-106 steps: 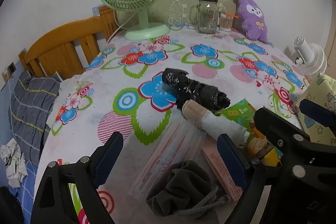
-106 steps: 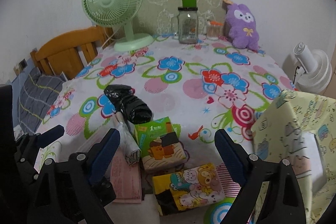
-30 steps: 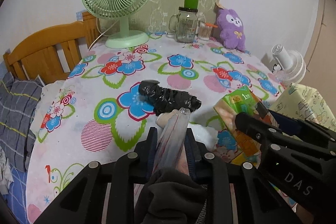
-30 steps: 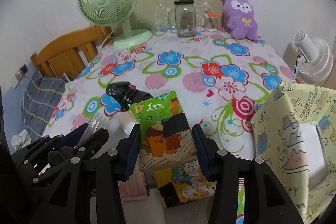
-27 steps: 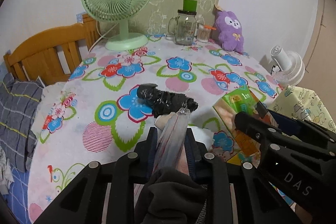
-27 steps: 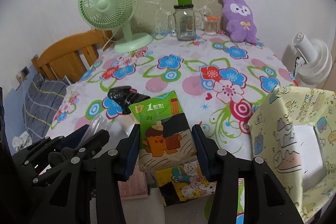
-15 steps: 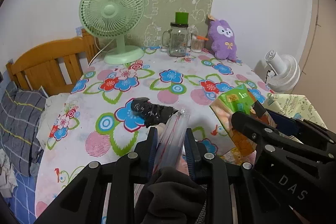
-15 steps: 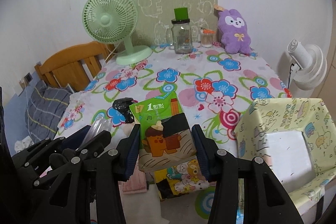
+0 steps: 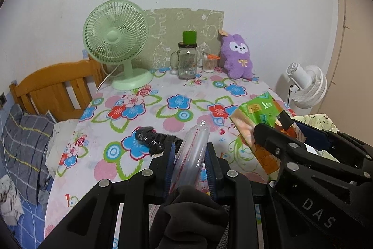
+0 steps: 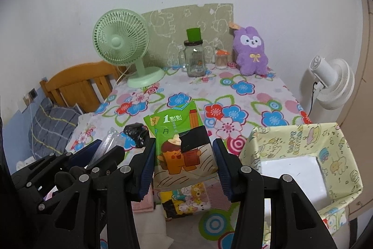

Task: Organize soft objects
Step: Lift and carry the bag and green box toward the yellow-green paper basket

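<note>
My left gripper (image 9: 190, 151) is shut on a clear plastic bag (image 9: 193, 151) with red lines, held up above the flowered table (image 9: 139, 109); a dark grey cloth pouch (image 9: 188, 209) hangs between its arms. My right gripper (image 10: 184, 148) is shut on a green tissue pack (image 10: 179, 144) lifted off the table; the same green tissue pack (image 9: 258, 113) shows at the right of the left wrist view. A black crumpled bag (image 9: 155, 139) lies on the table. A yellow cartoon pack (image 10: 186, 200) and a pink pack (image 10: 142, 202) lie below the right gripper.
An open yellow patterned box (image 10: 300, 169) stands at the right table edge. At the back are a green fan (image 9: 116, 43), a glass jar (image 9: 187, 60), a purple plush (image 9: 237, 55). A white fan (image 10: 331, 83) stands right; a wooden headboard (image 9: 53, 88) and plaid bedding (image 9: 25, 139) left.
Both grippers have risen and drawn back from the table with their loads, so the table shows farther below and the yellow box has come fully into the right wrist view.
</note>
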Demonstrator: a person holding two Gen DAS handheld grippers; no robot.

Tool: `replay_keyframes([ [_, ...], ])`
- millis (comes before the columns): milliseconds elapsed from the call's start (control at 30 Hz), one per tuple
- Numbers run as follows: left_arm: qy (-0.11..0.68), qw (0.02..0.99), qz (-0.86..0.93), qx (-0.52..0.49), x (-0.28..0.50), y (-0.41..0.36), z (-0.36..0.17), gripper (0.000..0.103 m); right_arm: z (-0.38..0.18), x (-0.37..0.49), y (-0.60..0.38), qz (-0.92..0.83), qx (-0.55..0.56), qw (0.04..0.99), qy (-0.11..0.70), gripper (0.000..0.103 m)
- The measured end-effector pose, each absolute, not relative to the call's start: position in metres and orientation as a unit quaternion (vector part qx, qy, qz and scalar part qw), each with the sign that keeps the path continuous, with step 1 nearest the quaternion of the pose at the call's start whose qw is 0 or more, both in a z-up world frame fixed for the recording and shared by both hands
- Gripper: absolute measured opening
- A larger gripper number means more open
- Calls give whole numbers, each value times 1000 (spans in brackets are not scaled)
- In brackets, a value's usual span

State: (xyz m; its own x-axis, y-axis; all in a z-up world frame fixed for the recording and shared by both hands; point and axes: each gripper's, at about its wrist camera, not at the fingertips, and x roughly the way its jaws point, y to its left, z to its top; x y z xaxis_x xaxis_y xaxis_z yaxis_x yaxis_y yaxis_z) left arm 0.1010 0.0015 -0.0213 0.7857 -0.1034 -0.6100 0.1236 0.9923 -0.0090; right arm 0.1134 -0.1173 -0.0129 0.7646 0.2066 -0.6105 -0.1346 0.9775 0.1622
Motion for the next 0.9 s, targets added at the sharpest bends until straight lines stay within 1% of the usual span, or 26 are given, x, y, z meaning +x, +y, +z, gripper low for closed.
replay_keyframes([
  [433, 297, 952, -76, 27, 104, -26, -6, 25, 4, 112, -143, 78, 67, 943, 317, 52],
  [900, 300, 948, -105, 33, 107, -62, -7, 25, 1, 112, -178, 57, 77, 943, 317, 52],
])
